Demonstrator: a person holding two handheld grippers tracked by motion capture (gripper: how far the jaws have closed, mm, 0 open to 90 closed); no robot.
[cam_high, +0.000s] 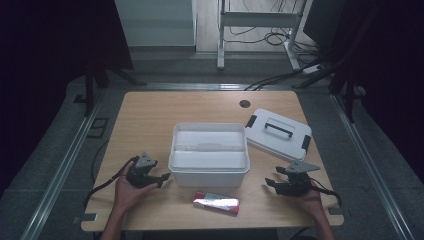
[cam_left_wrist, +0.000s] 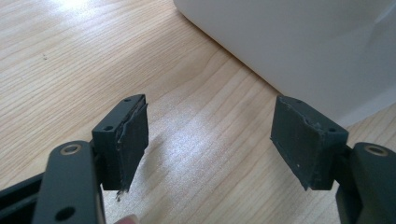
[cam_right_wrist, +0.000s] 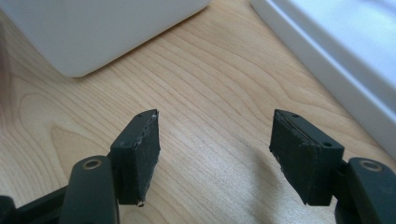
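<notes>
Flanking the white bin (cam_high: 209, 167), left claw (cam_high: 161, 179) and right claw (cam_high: 270, 183) both spread, empty; bin contents unclear.

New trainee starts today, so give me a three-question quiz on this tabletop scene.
1. True or false: the lid sits on the white box.
2. Which lies nearest the table's front edge? A) lid B) red packet C) white box
3. Fill in: the jaws of the left gripper and right gripper are both ____.

Key: 1 false, it lies beside the box; 2 B; 3 open.
</notes>
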